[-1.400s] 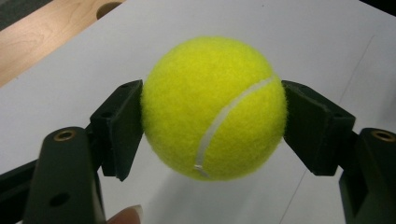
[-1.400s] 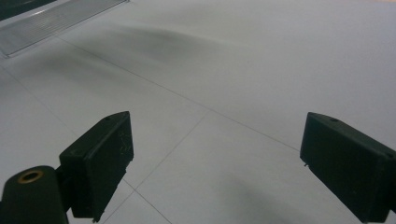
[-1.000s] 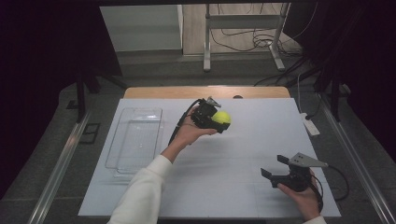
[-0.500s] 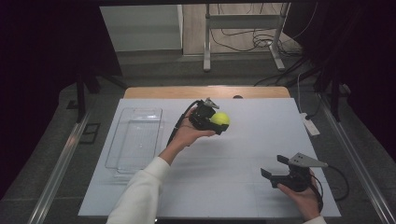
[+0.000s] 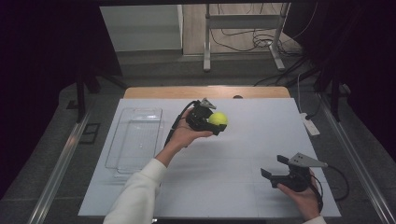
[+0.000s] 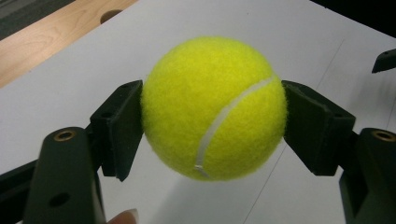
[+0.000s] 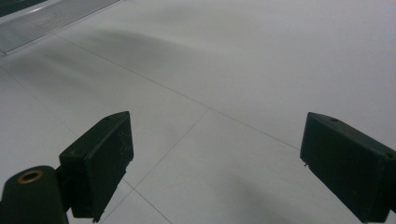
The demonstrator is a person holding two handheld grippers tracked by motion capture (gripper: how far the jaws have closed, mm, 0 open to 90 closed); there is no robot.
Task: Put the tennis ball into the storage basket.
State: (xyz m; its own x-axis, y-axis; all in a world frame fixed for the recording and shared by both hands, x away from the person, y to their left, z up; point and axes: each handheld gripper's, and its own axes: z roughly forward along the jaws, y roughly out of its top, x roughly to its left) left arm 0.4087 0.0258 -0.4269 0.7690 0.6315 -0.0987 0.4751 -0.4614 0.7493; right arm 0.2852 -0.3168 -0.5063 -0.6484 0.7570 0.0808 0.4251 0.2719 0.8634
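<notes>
A yellow tennis ball point(image 5: 218, 118) hangs above the middle of the white table point(image 5: 224, 186), and my left gripper point(image 5: 215, 122) is shut on it. In the left gripper view the two black pads point(image 6: 119, 126) press on the ball point(image 6: 212, 114) from either side, clear of the surface. My right gripper point(image 5: 274, 166) rests low at the table's front right, held in a hand. Its jaws stand wide apart, and in the right gripper view the right gripper point(image 7: 215, 154) has only bare tabletop between its pads.
A clear plastic tray point(image 5: 135, 140) lies on the left part of the table, to the left of the ball. A white power strip point(image 5: 310, 125) sits at the right edge. A wooden strip point(image 5: 205, 92) borders the far side.
The left gripper with the ball has drifted very slightly to the left. The right gripper has kept still.
</notes>
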